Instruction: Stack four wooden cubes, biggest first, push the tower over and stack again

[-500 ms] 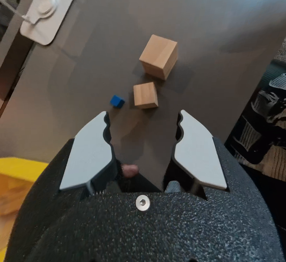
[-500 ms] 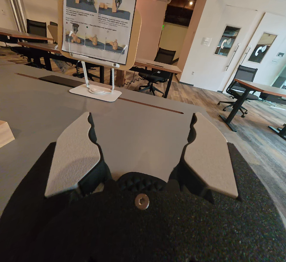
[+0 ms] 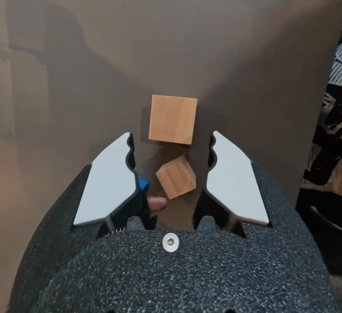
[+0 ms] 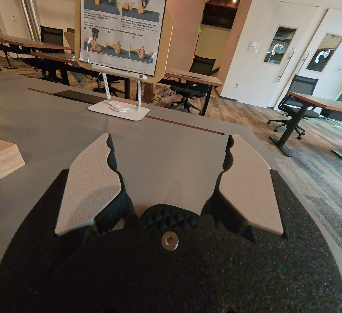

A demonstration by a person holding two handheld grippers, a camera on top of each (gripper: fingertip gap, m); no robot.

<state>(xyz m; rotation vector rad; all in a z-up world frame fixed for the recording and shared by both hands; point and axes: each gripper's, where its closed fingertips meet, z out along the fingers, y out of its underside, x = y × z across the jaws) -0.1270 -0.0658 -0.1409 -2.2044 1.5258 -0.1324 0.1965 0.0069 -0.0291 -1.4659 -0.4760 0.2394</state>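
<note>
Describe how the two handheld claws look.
Both match: the left claw and right claw each have two pale grey, wavy-edged fingers on a black, rough-textured rounded body with one silver hex screw. No cables or sleeves show.

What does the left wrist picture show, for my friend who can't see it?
The open left gripper looks down on a grey table, its pale jaws spread wide and holding nothing. Between them lies a small wooden cube, turned at an angle, with a bigger wooden cube just beyond. A little blue block peeks from under the left jaw.
</note>
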